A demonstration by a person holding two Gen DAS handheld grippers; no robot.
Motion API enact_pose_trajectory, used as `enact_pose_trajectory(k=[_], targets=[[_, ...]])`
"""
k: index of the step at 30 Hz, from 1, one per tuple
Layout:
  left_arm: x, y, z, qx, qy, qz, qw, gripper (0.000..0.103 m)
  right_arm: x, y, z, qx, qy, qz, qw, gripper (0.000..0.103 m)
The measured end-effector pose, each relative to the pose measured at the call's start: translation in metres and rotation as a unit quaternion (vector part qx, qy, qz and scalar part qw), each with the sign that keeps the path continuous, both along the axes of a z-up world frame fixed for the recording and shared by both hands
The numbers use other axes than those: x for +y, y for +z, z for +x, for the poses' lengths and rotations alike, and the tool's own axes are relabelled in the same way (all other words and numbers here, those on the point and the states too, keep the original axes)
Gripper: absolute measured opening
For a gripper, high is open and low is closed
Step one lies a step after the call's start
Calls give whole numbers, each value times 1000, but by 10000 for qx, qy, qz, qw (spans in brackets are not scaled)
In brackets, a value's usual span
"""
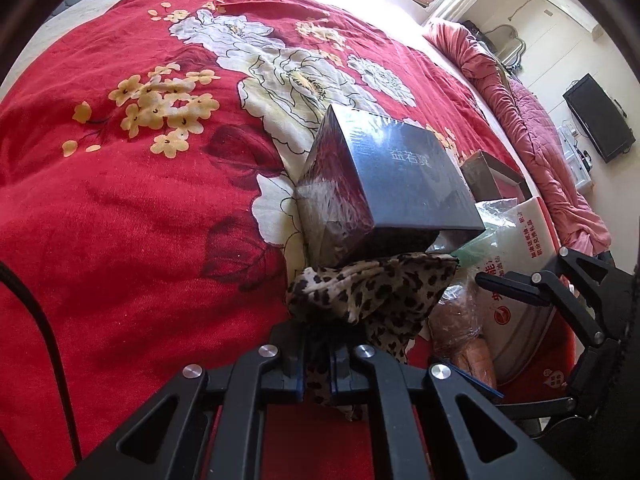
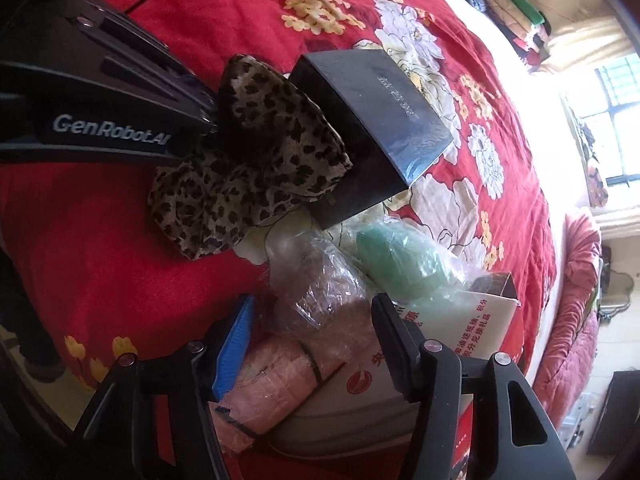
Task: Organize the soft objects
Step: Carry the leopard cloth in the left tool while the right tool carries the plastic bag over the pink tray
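A leopard-print cloth (image 1: 368, 292) lies crumpled on the red floral bedspread (image 1: 140, 200), against a black box (image 1: 384, 184). My left gripper (image 1: 318, 364) is shut on the cloth's near edge. In the right wrist view the same cloth (image 2: 256, 160) bunches beside the left gripper (image 2: 210, 118) and the black box (image 2: 372, 120). My right gripper (image 2: 312, 328) stands open over a clear plastic bag with brownish soft stuff (image 2: 320, 300) and a pink wrapped bundle (image 2: 272, 384); its pads do not press on either. A green item in plastic (image 2: 400, 264) lies just beyond.
A red and white printed carton (image 2: 480, 320) sits under the bags, also seen as the carton (image 1: 524, 240) in the left wrist view. A pink quilt (image 1: 532, 120) is rolled along the bed's far side. A dark screen (image 1: 600, 120) hangs on the wall.
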State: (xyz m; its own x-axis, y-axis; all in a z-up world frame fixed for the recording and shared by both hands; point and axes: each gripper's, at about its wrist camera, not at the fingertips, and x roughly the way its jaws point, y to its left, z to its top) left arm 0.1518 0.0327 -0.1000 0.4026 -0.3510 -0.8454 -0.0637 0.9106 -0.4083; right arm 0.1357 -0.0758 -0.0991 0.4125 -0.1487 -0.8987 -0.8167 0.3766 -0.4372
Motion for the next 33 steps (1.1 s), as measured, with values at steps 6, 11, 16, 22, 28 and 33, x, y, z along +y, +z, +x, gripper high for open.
enact_pose_trajectory(k=[6, 11, 16, 22, 28, 33], targets=[[-2, 0, 0, -5, -49, -7, 10000, 8, -14, 19, 18, 173, -757, 1048, 9915, 50], [-3, 2, -2, -26, -60, -32, 10000, 7, -31, 41, 9, 231, -1146, 1907, 9747, 48], [-1, 14, -13, -208, -51, 24, 9998, 7, -51, 59, -4, 145, -1556, 2674, 9508, 48], [-4, 39, -35, -483, 21, 278, 9984, 7, -66, 85, -33, -275, -1890, 3585, 9138, 47], [-19, 77, -55, -899, 45, 654, 9938, 7, -83, 113, -49, -660, -1889, 3992, 8947, 47], [-39, 107, -66, -1172, 0, 823, 9897, 7, -106, 140, -59, -1012, -1913, 4229, 8799, 47]])
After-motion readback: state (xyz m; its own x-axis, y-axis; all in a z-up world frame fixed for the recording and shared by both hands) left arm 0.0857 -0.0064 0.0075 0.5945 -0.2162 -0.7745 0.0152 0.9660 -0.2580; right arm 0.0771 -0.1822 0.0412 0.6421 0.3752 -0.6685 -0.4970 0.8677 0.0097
